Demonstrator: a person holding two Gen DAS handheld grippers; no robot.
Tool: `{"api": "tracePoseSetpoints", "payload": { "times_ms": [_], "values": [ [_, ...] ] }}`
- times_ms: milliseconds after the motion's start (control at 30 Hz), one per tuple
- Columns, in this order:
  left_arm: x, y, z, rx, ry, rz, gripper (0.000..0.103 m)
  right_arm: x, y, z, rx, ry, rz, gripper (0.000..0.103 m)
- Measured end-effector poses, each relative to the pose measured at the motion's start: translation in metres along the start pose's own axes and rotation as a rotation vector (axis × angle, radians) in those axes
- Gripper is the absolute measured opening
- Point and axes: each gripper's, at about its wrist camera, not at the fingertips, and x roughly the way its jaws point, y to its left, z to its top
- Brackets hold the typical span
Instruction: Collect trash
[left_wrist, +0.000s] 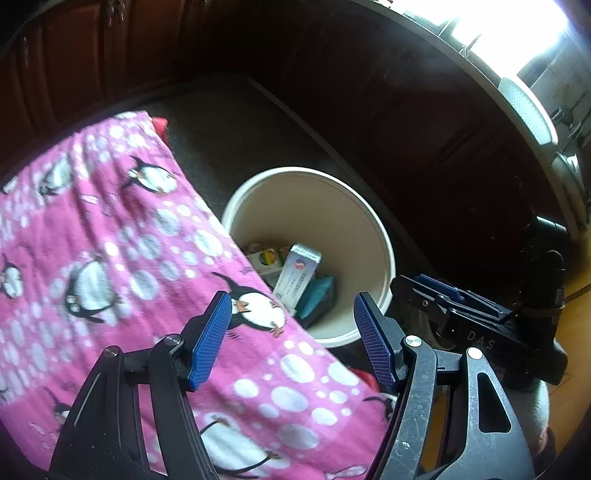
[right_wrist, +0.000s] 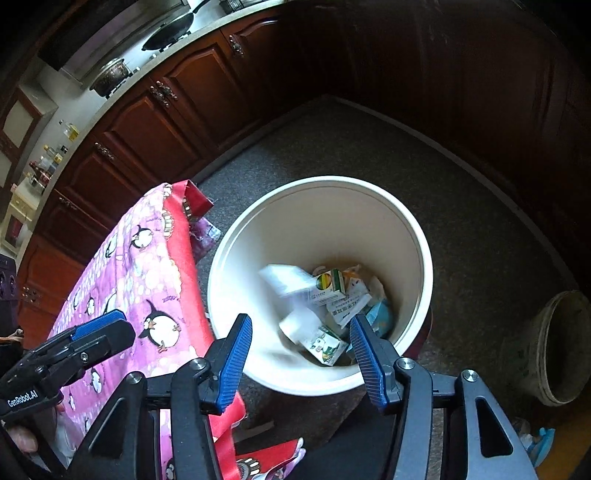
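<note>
Both hand-held grippers, left (left_wrist: 291, 339) and right (right_wrist: 301, 350), gape wide and empty directly over white bin (right_wrist: 413, 236); cartons (right_wrist: 327, 347) lie inside below, apparently dropped

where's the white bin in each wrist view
Left wrist: white bin sits right of centre, partly hidden by the pink penguin cloth.
Right wrist: bin fills the centre, cartons inside.
Shared landmark: the penguin cloth just left of the bin.

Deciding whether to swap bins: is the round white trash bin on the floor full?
Not full. The round white trash bin holds small cartons only at its bottom; bare inner wall shows above them.
</note>
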Motion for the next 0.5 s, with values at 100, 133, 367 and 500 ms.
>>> {"api": "tracePoseSetpoints", "payload": {
  "times_ms": [100,133,367,500],
  "values": [
    [-0.013,0.001,-0.007,0.008,-0.024,0.032,0.068,-0.003,0.006,-0.005,-0.010,-0.014,0.002,0.053],
    [-0.018,0.001,-0.009,0.010,-0.036,0.049,0.068,-0.006,0.009,-0.007,-0.014,-0.026,0.000,0.053],
    [-0.061,-0.003,-0.024,0.019,-0.154,0.182,0.068,-0.031,0.037,-0.013,-0.061,-0.120,-0.013,0.057],
    [-0.085,-0.012,-0.030,0.048,-0.212,0.201,0.068,-0.051,0.057,-0.016,-0.089,-0.195,-0.018,0.062]
  ]
}}
